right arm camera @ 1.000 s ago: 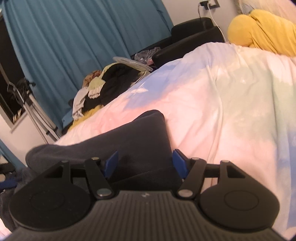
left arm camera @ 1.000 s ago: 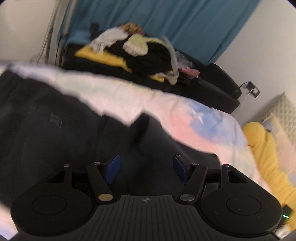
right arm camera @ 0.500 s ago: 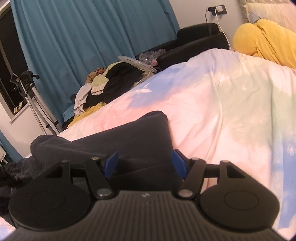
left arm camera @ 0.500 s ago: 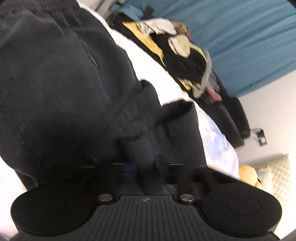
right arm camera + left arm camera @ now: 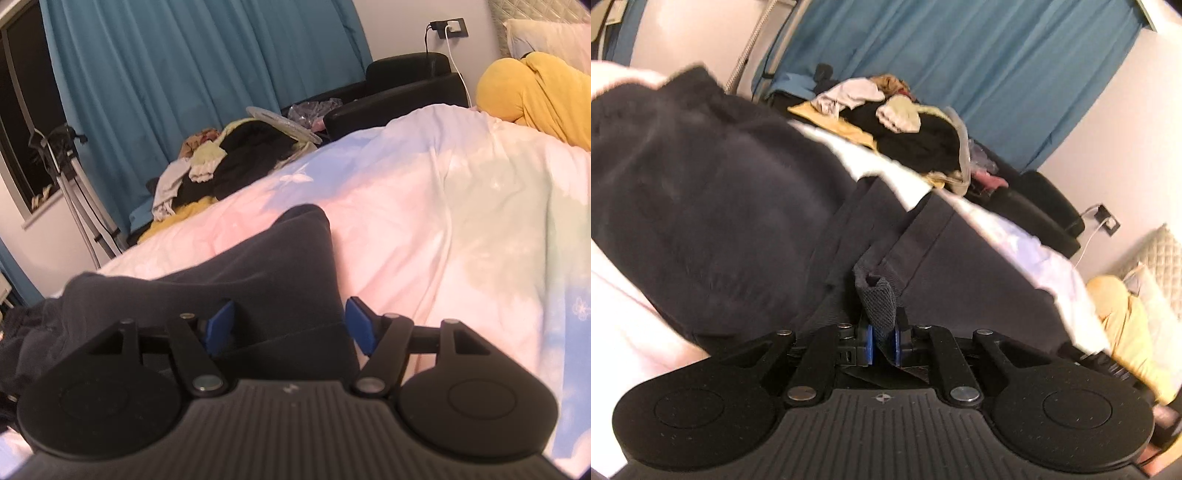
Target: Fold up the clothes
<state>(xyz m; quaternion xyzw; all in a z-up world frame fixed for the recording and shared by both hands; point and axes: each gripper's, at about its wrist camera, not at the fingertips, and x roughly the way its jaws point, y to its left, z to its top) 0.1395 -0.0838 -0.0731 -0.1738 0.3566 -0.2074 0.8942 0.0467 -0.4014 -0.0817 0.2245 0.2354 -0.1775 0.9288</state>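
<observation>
Left gripper (image 5: 882,341) pinching a fold of the dark garment (image 5: 738,221), jaws easing apart, garment lying across the pastel duvet (image 5: 461,221) at lower left, right gripper (image 5: 290,325) spread wide, straddling it.

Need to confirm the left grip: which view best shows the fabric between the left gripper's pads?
Left wrist view: a fold of the dark trousers is pinched in the left gripper. The right wrist view shows only a trouser leg under the open right gripper.
</observation>
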